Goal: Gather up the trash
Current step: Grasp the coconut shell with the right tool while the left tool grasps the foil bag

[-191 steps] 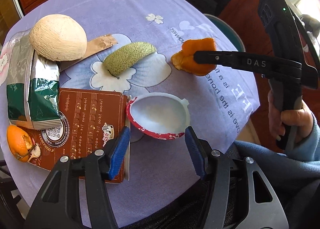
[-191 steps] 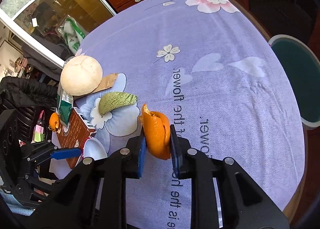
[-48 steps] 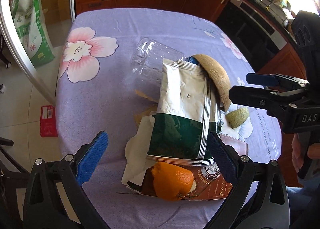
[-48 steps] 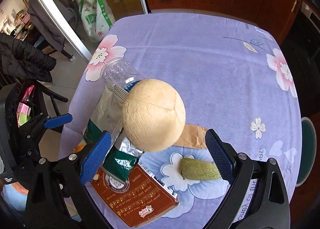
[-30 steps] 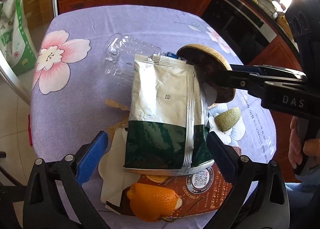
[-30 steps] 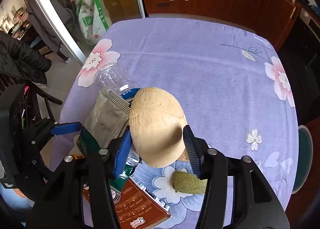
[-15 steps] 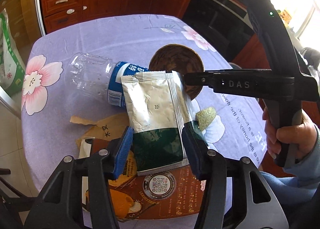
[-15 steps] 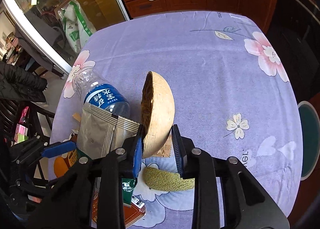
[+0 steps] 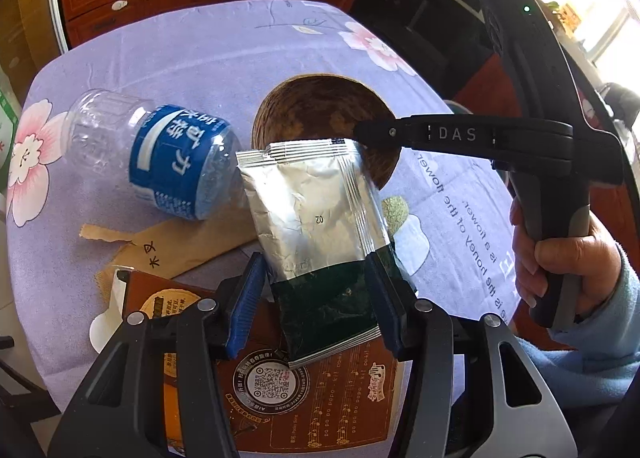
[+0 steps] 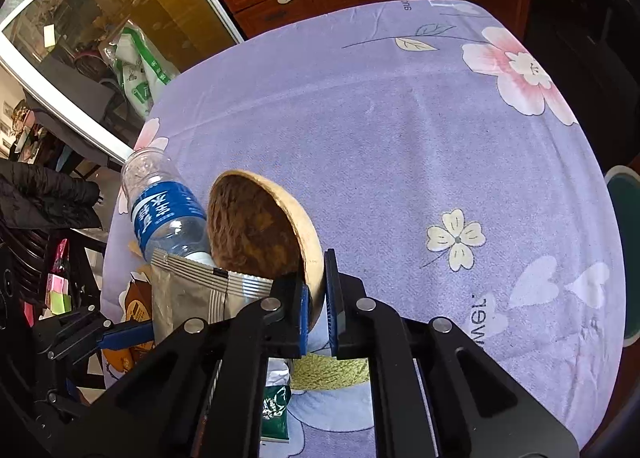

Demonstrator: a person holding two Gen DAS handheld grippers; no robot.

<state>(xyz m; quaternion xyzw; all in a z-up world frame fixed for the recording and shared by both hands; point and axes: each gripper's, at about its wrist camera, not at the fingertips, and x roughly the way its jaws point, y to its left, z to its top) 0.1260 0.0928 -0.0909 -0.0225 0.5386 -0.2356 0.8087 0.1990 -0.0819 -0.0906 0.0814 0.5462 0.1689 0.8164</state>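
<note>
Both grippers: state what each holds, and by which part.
Left gripper grips the foil pouch at its dark green lower end. Right gripper pinches the coconut shell half by its rim.

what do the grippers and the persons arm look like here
Both are black plastic tools. The left gripper has blue ribbed pads and round silver pivot bolts on angular black arms. The right gripper shows white "DAS" lettering on its side, a pistol-style grey and black handle and a small green light on its body. The hand on that handle comes out of a light blue fleecy sleeve.

"DAS" on the right gripper [image 9: 362,133], "02" on the foil pouch [image 9: 316,214]
</note>
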